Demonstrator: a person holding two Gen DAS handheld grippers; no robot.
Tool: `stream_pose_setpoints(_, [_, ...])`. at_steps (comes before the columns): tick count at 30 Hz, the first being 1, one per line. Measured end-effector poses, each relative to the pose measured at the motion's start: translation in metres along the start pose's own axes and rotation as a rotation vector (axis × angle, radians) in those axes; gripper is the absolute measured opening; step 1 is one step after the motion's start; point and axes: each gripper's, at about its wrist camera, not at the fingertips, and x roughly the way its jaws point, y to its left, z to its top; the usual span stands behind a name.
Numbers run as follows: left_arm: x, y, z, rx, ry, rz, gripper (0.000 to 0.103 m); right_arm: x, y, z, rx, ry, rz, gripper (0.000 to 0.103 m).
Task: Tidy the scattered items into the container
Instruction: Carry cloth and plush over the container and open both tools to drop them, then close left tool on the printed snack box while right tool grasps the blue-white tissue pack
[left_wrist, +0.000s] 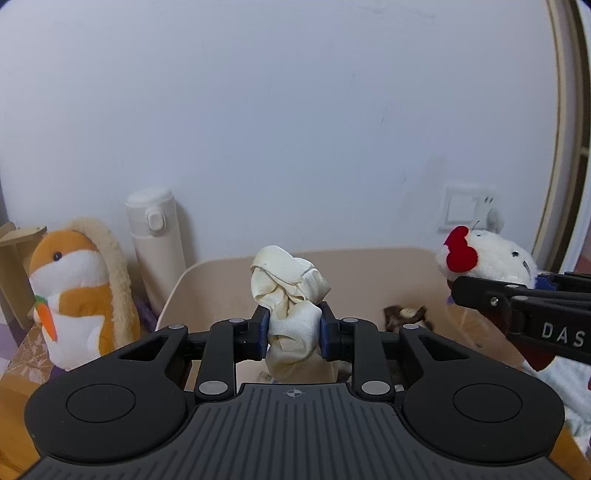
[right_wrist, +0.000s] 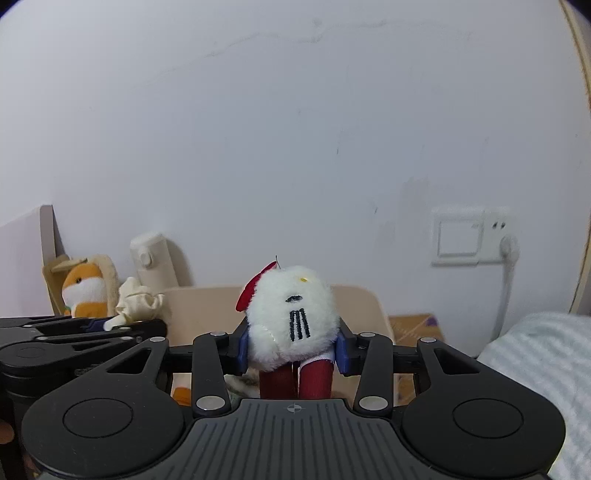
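Note:
My left gripper (left_wrist: 293, 330) is shut on a crumpled cream cloth (left_wrist: 284, 280), its blue pads pressing both sides. It hangs over the near edge of a beige bin (left_wrist: 369, 254). To the right, my right gripper (right_wrist: 291, 349) is shut on a white fluffy plush toy (right_wrist: 291, 310) with a red bow and dark red legs, also in front of the bin (right_wrist: 207, 295). In the left wrist view the plush toy (left_wrist: 491, 254) shows at the right. In the right wrist view the cloth (right_wrist: 136, 299) shows at the left. A small brown item (left_wrist: 404, 315) lies inside the bin.
An orange and white hamster plush (left_wrist: 70, 291) and a cream flask (left_wrist: 157, 240) stand left of the bin against the white wall. A wall socket (right_wrist: 469, 236) with a plugged cable is at the right. Striped bedding (right_wrist: 546, 369) lies at the far right.

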Motion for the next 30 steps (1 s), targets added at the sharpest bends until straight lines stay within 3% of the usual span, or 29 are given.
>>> stream_pose_setpoints(5, [0.018, 0.002, -0.005, -0.010, 0.076, 0.014, 0.025, 0.022, 0.013, -0.002, -0.069, 0.061, -0.035, 0.040])
stream_pose_setpoints(9, [0.025, 0.004, -0.011, -0.013, 0.109, 0.009, 0.034, 0.034, 0.024, -0.007, -0.139, 0.107, -0.056, 0.052])
stream_pose_setpoints(11, [0.020, 0.004, -0.013, -0.010, 0.107, 0.014, 0.057, 0.034, 0.028, -0.011, -0.158, 0.105, -0.075, 0.056])
stream_pose_setpoints(14, [0.010, 0.002, -0.015, 0.009, 0.058, 0.061, 0.074, 0.028, 0.028, -0.016, -0.153, 0.091, -0.090, 0.063])
stream_pose_setpoints(16, [-0.002, -0.001, -0.017, 0.032, 0.023, 0.067, 0.078, 0.021, 0.026, -0.017, -0.143, 0.075, -0.101, 0.071])
stream_pose_setpoints(21, [-0.031, -0.003, -0.024, 0.085, -0.070, 0.126, 0.083, -0.013, 0.021, -0.023, -0.116, 0.011, -0.134, 0.087])
stream_pose_setpoints(23, [-0.045, -0.003, -0.030, 0.077, -0.093, 0.127, 0.085, -0.031, 0.020, -0.029, -0.109, -0.025, -0.149, 0.088])
stream_pose_setpoints(30, [-0.082, -0.013, -0.059, 0.078, -0.077, 0.134, 0.087, -0.085, 0.019, -0.048, -0.069, -0.073, -0.146, 0.101])
